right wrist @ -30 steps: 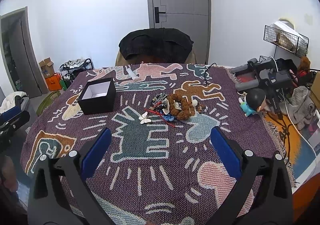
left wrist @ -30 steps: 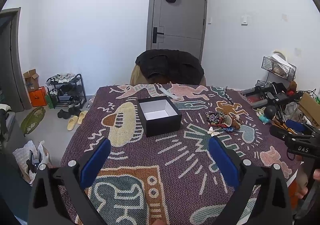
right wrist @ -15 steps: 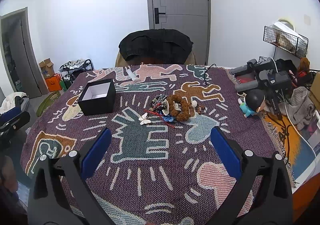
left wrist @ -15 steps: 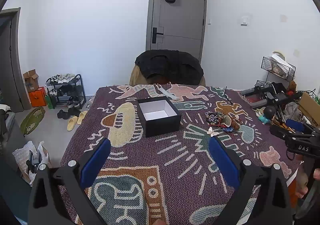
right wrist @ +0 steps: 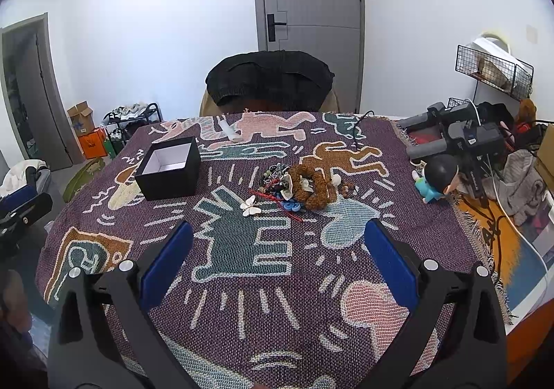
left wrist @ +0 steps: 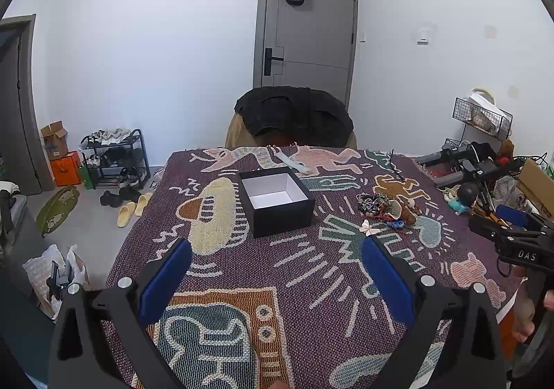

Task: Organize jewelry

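Note:
An open black box (left wrist: 277, 200) (right wrist: 169, 172) with a white inside stands empty on the patterned tablecloth. To its right lies a heap of jewelry (left wrist: 386, 207) (right wrist: 301, 183): a brown beaded ring, dark beads, red cord, blue pieces. A white butterfly clip (left wrist: 369, 227) (right wrist: 250, 206) lies at the heap's near-left edge. My left gripper (left wrist: 277, 280) hovers open over the near side of the table, short of the box. My right gripper (right wrist: 278, 266) is open too, short of the heap, nothing between its fingers.
A white strip (right wrist: 229, 129) lies at the table's far edge. A chair with a black jacket (left wrist: 294, 115) stands behind the table. A small figurine (right wrist: 438, 181) and black equipment (right wrist: 464, 139) crowd the right edge. Shoes and a rack (left wrist: 114, 157) sit on the floor left.
Both grippers have drifted very slightly; the views shift by a few pixels. Box and jewelry have not moved.

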### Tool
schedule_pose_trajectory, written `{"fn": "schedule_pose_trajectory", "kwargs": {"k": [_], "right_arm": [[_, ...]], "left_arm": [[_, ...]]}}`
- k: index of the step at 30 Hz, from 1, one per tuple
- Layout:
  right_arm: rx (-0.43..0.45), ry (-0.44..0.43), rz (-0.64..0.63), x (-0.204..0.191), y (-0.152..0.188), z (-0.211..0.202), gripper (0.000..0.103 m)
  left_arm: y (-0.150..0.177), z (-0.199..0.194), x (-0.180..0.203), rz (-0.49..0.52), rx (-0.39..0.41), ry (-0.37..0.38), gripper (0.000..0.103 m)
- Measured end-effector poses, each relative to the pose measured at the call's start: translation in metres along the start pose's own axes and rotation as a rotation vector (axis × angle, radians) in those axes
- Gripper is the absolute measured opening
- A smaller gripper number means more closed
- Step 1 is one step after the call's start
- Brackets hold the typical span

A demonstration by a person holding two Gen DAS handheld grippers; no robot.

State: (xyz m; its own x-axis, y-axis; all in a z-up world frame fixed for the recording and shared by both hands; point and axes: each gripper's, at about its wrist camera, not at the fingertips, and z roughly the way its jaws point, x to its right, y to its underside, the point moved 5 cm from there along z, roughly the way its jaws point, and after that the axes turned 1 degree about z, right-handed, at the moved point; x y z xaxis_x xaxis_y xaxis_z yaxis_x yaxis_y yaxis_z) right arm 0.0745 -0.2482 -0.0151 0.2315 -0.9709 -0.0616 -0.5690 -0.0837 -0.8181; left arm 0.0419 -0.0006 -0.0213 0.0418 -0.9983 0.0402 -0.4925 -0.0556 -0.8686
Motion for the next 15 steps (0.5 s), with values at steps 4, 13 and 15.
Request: {"fn": "schedule_pose_trajectory", "kwargs": {"k": [4, 13, 15], "right_arm": [[0.002, 0.004, -0.002, 0.0001, -0.0004, -0.0001, 0.099], [0.011, 0.008, -0.003, 0.0020, -0.0016, -0.0018, 0.099], [0.011, 0.008, -0.002, 0.0029, -0.0005, -0.0010, 0.099]], "left_arm": [[-0.0006, 0.0003, 0.0003, 0.000, 0.000, 0.001, 0.095], [-0.0002, 0.0008, 0.0018, -0.001, -0.001, 0.004, 0.095], [-0.0001, 0.0012, 0.0015, -0.003, -0.002, 0.003, 0.095]]}}
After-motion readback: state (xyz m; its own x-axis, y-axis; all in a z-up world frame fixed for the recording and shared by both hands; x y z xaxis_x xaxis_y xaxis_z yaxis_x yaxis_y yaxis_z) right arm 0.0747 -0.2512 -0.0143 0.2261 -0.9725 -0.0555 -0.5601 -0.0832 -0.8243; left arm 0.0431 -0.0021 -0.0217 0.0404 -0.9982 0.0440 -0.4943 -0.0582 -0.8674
